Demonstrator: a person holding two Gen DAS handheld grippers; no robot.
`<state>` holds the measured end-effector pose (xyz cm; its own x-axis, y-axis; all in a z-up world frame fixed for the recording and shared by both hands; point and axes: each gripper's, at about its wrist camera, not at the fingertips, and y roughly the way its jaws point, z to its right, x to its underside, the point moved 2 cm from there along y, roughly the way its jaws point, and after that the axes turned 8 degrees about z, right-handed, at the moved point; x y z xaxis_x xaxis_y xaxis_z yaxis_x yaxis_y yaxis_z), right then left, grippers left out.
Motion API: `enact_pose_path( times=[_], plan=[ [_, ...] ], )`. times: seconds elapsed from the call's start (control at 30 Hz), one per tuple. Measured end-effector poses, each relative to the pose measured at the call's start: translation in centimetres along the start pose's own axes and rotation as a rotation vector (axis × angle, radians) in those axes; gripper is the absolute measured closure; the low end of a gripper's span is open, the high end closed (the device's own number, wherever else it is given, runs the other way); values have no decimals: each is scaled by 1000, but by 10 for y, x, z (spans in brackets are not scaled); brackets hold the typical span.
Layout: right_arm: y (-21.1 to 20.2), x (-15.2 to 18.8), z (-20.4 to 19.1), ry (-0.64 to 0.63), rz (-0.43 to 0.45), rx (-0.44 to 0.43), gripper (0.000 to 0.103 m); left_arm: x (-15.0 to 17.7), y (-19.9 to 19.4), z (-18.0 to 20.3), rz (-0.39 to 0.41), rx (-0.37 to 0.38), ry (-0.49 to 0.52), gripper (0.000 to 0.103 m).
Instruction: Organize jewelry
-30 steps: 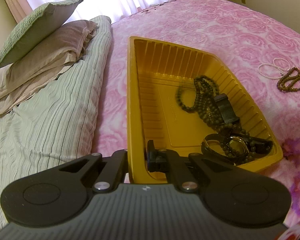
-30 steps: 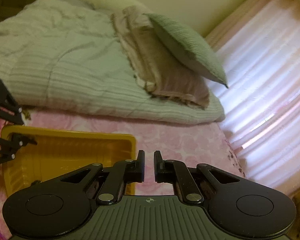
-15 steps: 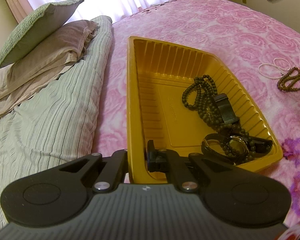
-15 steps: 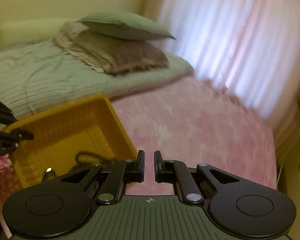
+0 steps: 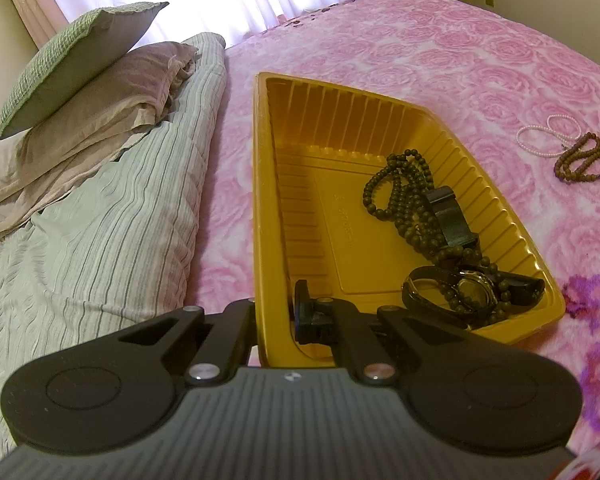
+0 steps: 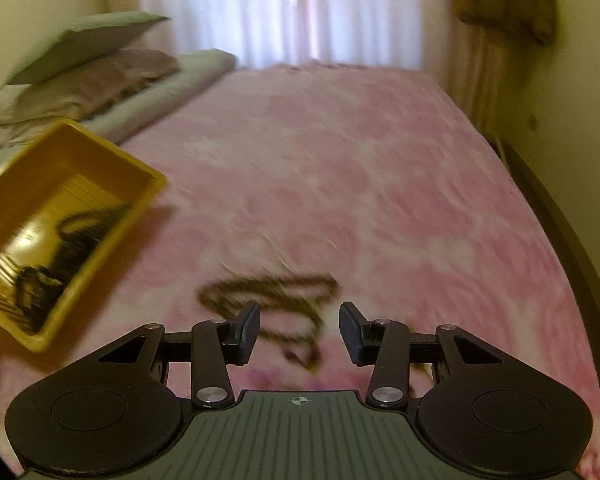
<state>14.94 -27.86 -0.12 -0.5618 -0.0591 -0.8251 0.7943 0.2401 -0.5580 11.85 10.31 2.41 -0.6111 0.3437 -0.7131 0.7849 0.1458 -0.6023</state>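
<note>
— Your left claw (image 5: pixel 274 312) is clamped on the near wall of the yellow tray (image 5: pixel 262 200), which holds dark beads (image 5: pixel 404 196) and a watch (image 5: pixel 472 288).

— And your right claw (image 6: pixel 300 328) is spread wide above the brown bead strand (image 6: pixel 272 296) on the pink bed (image 6: pixel 380 184).

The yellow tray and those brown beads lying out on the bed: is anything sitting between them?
In the left wrist view, only bare pink bedspread lies between the yellow tray and the brown beads; the white bead strand lies beyond.

Right gripper (image 6: pixel 300 330) spread wide over blurred brown beads (image 6: pixel 272 304).
</note>
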Motion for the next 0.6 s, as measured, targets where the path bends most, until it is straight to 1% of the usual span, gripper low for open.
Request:
enact_pose_path(
  times=[0.1,0.2,0.4,0.43,0.53,0.6],
  plan=[
    [3,8,9,41,-15,7,59,0,0,0,-1,-1,1,100],
    [9,12,12,53,-26,6,59,-1,-1,1,-3,-4,4,100],
    [29,13,7,78,-29,-23,59,-1,-1,2,-7,-8,12,100],
    [31,12,6,83,-29,-28,60,-1,-2,2,-8,-8,12,100],
    [43,8,4,90,-35,-37,71,-2,-2,2,-9,-9,14,100],
    [51,7,4,94,-49,-26,74,-2,-2,2,-9,-9,15,100]
  ],
)
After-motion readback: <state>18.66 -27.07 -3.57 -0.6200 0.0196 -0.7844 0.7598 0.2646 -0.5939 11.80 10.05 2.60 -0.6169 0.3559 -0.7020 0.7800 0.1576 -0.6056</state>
